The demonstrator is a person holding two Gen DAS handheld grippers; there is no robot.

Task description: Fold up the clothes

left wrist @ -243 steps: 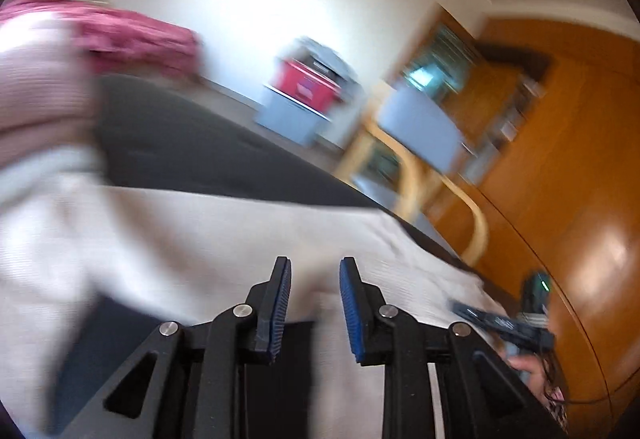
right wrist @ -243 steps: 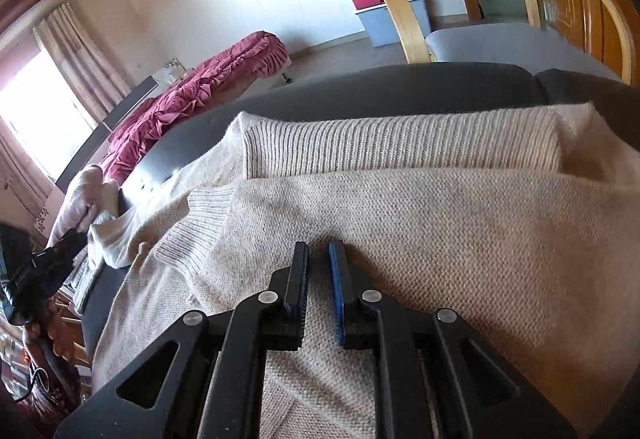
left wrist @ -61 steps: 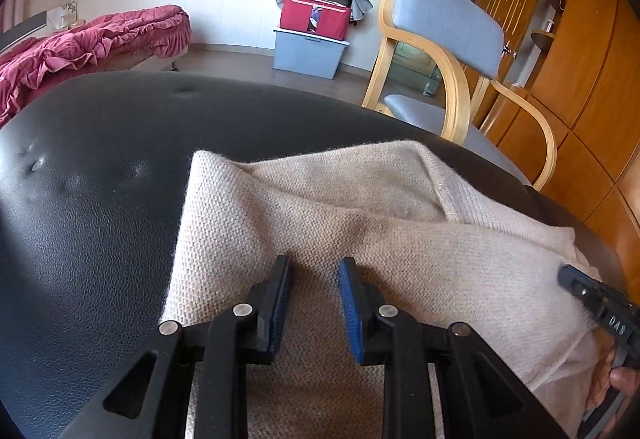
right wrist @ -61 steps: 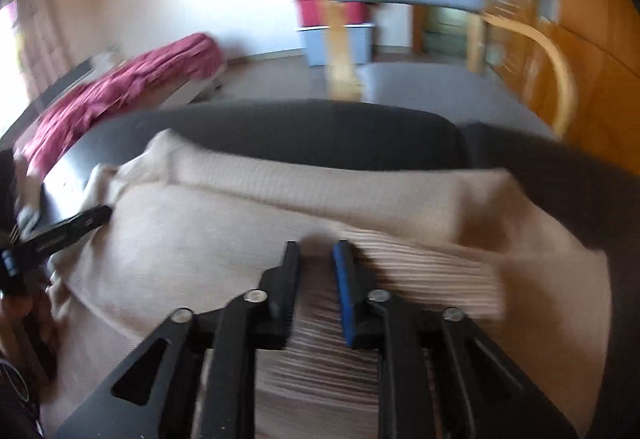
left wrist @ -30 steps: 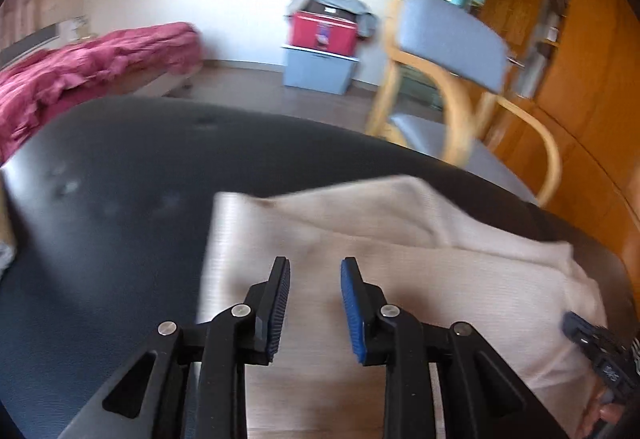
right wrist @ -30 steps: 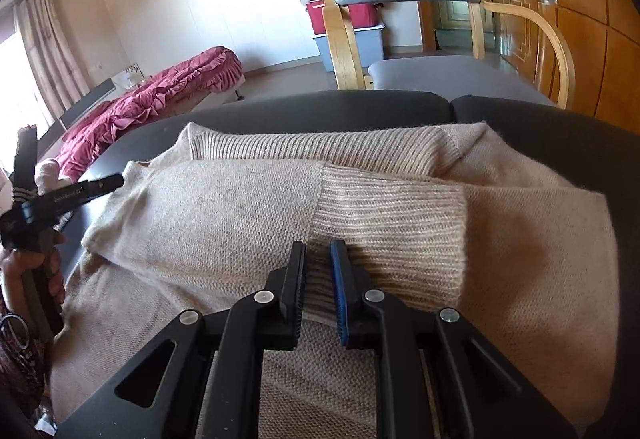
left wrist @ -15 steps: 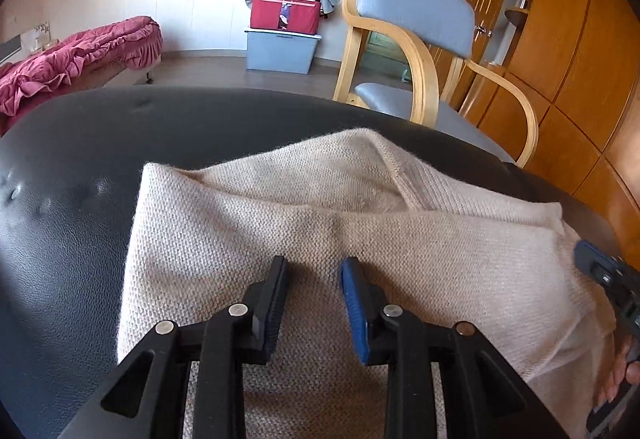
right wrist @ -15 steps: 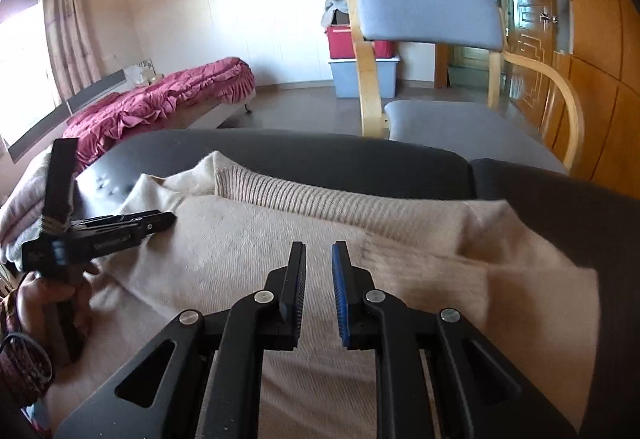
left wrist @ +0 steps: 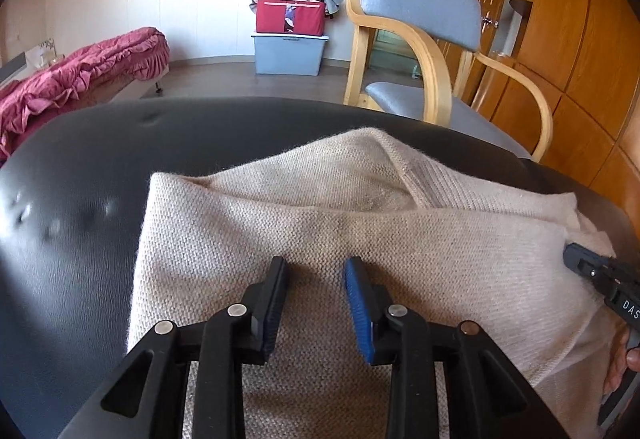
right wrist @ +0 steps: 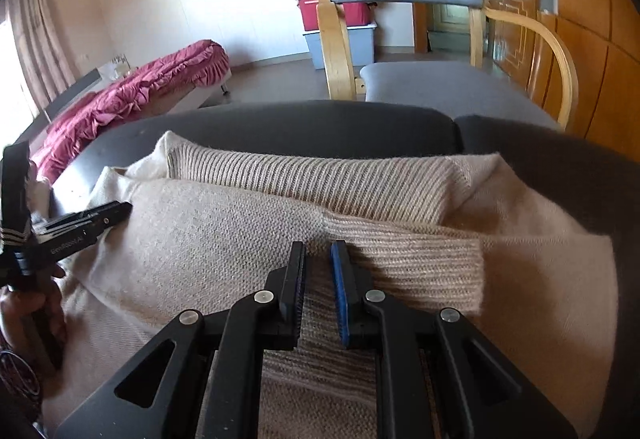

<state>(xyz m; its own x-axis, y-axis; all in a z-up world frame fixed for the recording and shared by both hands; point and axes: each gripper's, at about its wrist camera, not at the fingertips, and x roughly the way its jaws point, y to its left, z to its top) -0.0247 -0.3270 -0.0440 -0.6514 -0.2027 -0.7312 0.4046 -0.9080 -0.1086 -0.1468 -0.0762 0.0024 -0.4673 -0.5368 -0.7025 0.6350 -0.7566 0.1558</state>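
Left wrist view has the beige sweater (left wrist: pixel 400 235) lying in a thick folded bundle on a black leather surface (left wrist: pixel 72 199), looks like a sofa or ottoman cushion. The left gripper (left wrist: pixel 316 279) sits low over the knit with its jaws a fair way apart, nothing between them but the cloth underneath. The right gripper (left wrist: pixel 600 279) pokes in from the right edge of that view, down by the bundle's end.

From the right wrist view the right gripper (right wrist: pixel 318 271) has its jaws narrow, only a slim gap, hovering right at the ribbed cuff (right wrist: pixel 420 267) of a sleeve laid across the body. Can't tell if a bit of knit is pinched in there or not. The ribbed hem (right wrist: pixel 312 183) runs along the far side. The left gripper (right wrist: pixel 86 221) shows at the left end of the bundle.

So it's already folded over on itself, whether more folds are coming I can't say.

What could go wrong: the leather is slick, so a push or tug could slide the whole bundle instead of creasing it. The knit is thick and springy, layers may pop open once let go. And narrow jaws could grab one layer only, dragging the sleeve off the stack.
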